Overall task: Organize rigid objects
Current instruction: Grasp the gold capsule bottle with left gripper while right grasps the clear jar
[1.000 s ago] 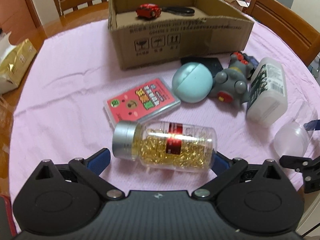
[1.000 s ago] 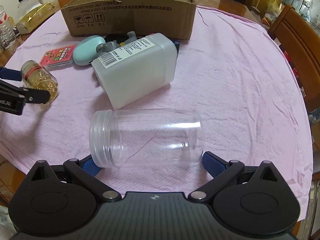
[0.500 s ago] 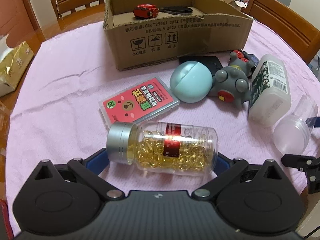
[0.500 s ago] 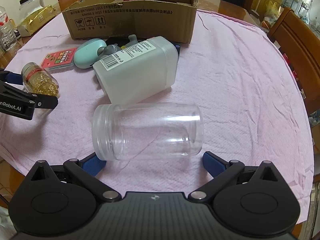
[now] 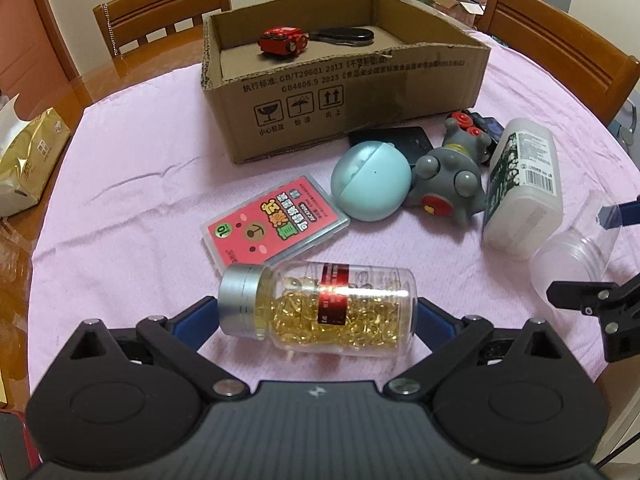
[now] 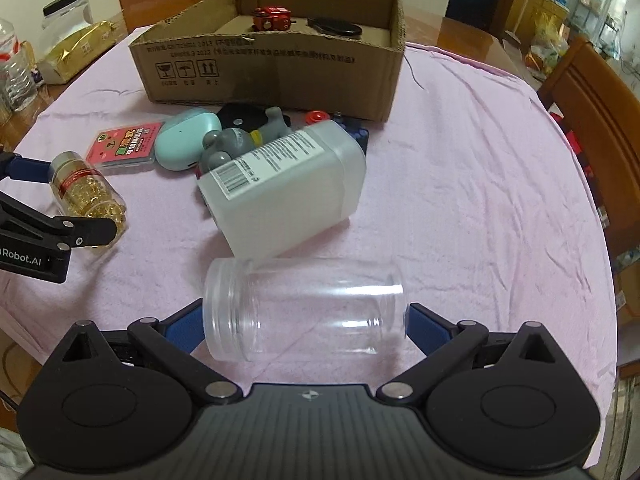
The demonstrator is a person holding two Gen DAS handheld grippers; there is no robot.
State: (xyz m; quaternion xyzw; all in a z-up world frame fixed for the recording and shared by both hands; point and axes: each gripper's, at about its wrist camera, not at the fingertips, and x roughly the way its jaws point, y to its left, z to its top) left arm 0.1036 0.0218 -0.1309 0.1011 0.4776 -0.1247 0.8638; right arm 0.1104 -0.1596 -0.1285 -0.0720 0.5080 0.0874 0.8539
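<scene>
While the left gripper [image 5: 318, 314] spans the pill bottle [image 5: 320, 312] end to end, its blue fingers [image 5: 192, 320] sit against the silver cap on one side and the base on the other, so I judge it clamped on the bottle. The bottle looks raised just off the pink cloth [image 5: 140, 184] of the counter, though whether it is fully clear I cannot tell. Beyond it lie a red card case [image 5: 276, 222], a teal case [image 5: 370, 180], a grey toy [image 5: 450, 184] and a white jug [image 5: 524, 188] on its side. The box [image 5: 348, 80] stands farther back, open, with 2 things inside: a red toy car [image 5: 282, 40] and a black item [image 5: 344, 35].

From the right wrist, the right gripper [image 6: 306, 322] brackets the clear jar [image 6: 306, 314] lengthwise, one blue finger at the threaded mouth, the other at the base; it appears to be gripping the jar, which lies sideways near the counter's front edge, just beside the jug.

The step in hand looks like the pick-up, both hands loaded at once. The next move calls for carrying each item up over the box's near wall and setting it down clear of the car. End-to-end grips on smooth round containers could let them pivot or slip, so level, unhurried travel seems wise.
</scene>
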